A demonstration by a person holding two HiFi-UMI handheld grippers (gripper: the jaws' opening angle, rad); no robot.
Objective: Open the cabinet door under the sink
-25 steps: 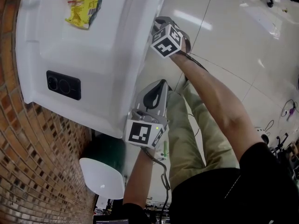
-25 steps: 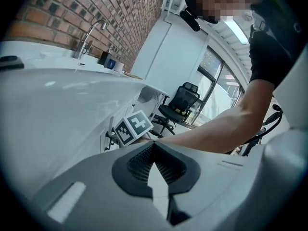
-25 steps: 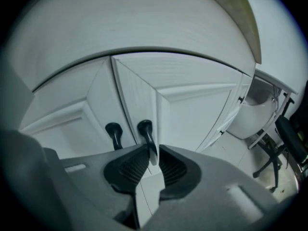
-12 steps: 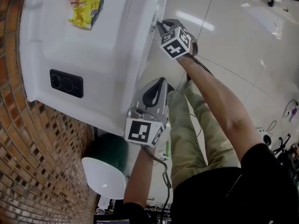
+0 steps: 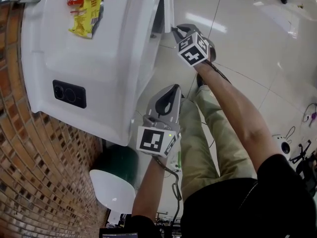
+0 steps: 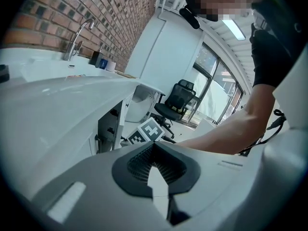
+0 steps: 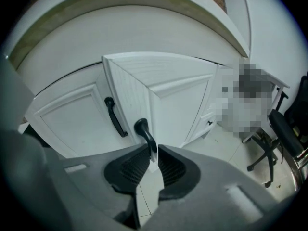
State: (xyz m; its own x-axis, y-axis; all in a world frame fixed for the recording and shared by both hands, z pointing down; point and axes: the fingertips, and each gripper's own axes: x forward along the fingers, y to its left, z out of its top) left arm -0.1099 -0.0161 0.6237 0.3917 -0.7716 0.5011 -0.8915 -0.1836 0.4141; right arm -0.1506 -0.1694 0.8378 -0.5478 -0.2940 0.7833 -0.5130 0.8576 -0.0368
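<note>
While the right gripper (image 7: 151, 154) clamps the black handle (image 7: 143, 130), its jaws are easing open, handle between the pads. The handle's long axis runs up-down along the free edge of the cabinet door (image 7: 180, 107). The door stands ajar under the white sink counter (image 5: 99, 58), free edge pointing out to the near side. Left gripper (image 6: 154, 146): jaws together, empty. Glossy tile floor (image 5: 247, 33), brick wall (image 5: 29, 172) on the left.

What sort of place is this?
Likely a mock kitchen in an office or lab: white sink counter with chrome tap on red brick wall, white cabinet doors with black handles, black office chair.
</note>
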